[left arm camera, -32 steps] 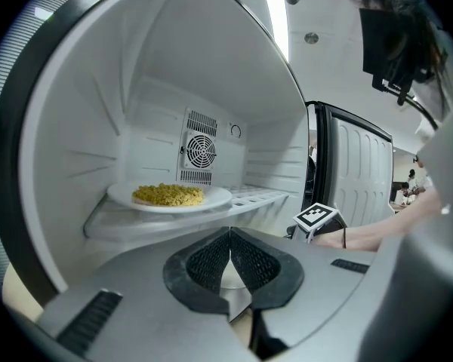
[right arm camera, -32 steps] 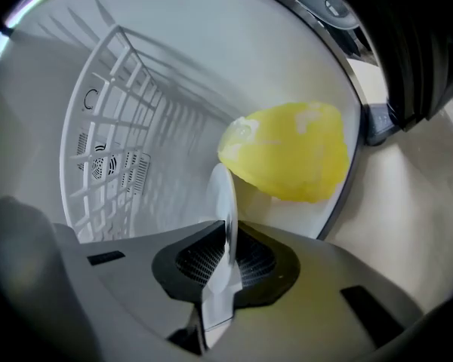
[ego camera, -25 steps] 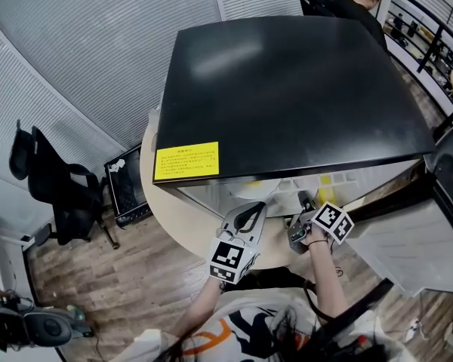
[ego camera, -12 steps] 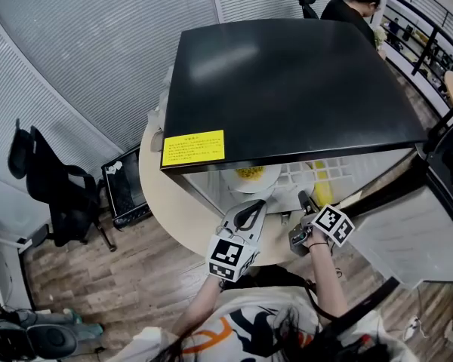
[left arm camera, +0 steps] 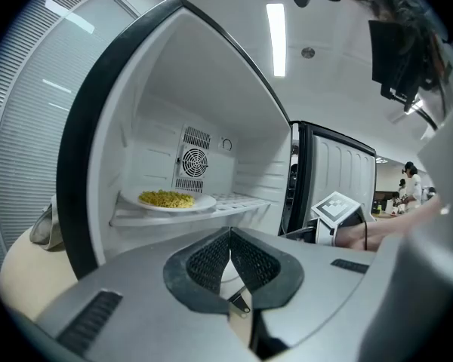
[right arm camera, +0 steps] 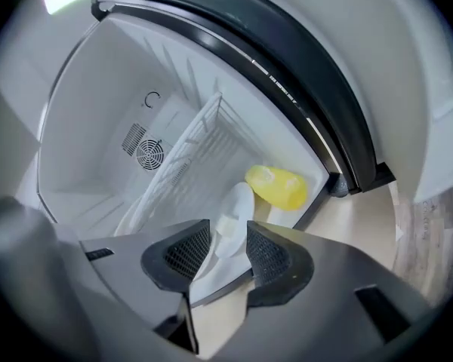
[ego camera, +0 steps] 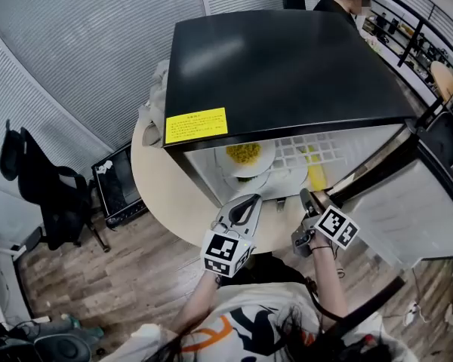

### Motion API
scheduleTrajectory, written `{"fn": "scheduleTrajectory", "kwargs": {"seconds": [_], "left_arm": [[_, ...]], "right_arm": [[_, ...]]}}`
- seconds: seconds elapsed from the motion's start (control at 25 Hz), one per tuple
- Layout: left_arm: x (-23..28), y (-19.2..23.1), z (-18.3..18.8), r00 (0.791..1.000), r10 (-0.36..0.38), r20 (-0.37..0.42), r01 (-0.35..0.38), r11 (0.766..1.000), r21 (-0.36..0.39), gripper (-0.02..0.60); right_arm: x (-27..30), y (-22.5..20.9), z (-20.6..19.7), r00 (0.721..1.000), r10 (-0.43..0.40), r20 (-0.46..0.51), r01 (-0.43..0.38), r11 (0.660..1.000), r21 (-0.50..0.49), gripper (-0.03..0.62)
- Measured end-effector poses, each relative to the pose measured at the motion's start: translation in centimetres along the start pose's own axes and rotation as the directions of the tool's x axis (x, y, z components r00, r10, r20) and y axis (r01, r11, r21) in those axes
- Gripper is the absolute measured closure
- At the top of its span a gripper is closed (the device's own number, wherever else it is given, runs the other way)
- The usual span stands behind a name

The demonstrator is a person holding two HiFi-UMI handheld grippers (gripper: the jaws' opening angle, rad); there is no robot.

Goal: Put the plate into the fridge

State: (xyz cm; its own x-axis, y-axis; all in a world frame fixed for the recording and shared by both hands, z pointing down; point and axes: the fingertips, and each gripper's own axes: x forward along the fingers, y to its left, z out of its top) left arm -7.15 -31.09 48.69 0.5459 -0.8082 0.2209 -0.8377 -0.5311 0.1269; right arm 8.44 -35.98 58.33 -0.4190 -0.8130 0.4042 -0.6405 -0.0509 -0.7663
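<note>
Right gripper point(right arm camera: 229, 230) jaws just opened, empty, left gripper point(left arm camera: 230, 234) closed, both aimed into fridge point(ego camera: 287, 66).

Left gripper point(ego camera: 246, 201) is pointing forward, jaws pressing together, empty. Right gripper point(ego camera: 304, 196) is hovering just beside it, tilting slightly down, its jaws standing apart after just opening and gripping nothing.

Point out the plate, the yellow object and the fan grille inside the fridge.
plate point(left arm camera: 202, 201): left gripper view, on its right rim.
yellow object point(right arm camera: 278, 186): right gripper view, on its middle.
fan grille point(left arm camera: 194, 161): left gripper view, on its round centre.
</note>
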Motion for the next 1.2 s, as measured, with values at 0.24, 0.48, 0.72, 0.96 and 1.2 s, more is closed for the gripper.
{"fn": "scheduleTrajectory", "kwargs": {"seconds": [0.24,0.48,0.72,0.96,1.2], "left_arm": [[-2.8,-0.8,-0.2,0.999,-0.032,0.011,0.032,0.999,0.001,0.570],[-6.0,-1.8,-1.3,0.997,-0.071,0.001,0.071,0.997,-0.003,0.569],[-8.0,-3.6,-2.6,0.994,-0.110,-0.009,0.110,0.994,-0.017,0.571],[-9.3,-4.7,-2.9,0.994,-0.112,-0.001,0.112,0.994,-0.021,0.570],[-10.3,-5.8,-2.8,0.996,-0.084,0.006,0.084,0.996,-0.024,0.569]], "right_arm": [[-3.1,4.7,-1.7,0.996,0.087,0.017,-0.084,0.990,-0.117,0.477],[-6.1,7.9,-5.2,0.990,0.139,-0.004,-0.138,0.973,-0.187,0.477],[-9.1,9.0,-7.6,0.993,0.117,-0.014,-0.116,0.947,-0.298,0.477],[-11.0,10.0,-8.7,0.994,0.100,-0.033,-0.105,0.892,-0.439,0.479],[-12.9,10.1,-10.2,0.989,0.121,-0.091,-0.149,0.874,-0.463,0.495]]}}
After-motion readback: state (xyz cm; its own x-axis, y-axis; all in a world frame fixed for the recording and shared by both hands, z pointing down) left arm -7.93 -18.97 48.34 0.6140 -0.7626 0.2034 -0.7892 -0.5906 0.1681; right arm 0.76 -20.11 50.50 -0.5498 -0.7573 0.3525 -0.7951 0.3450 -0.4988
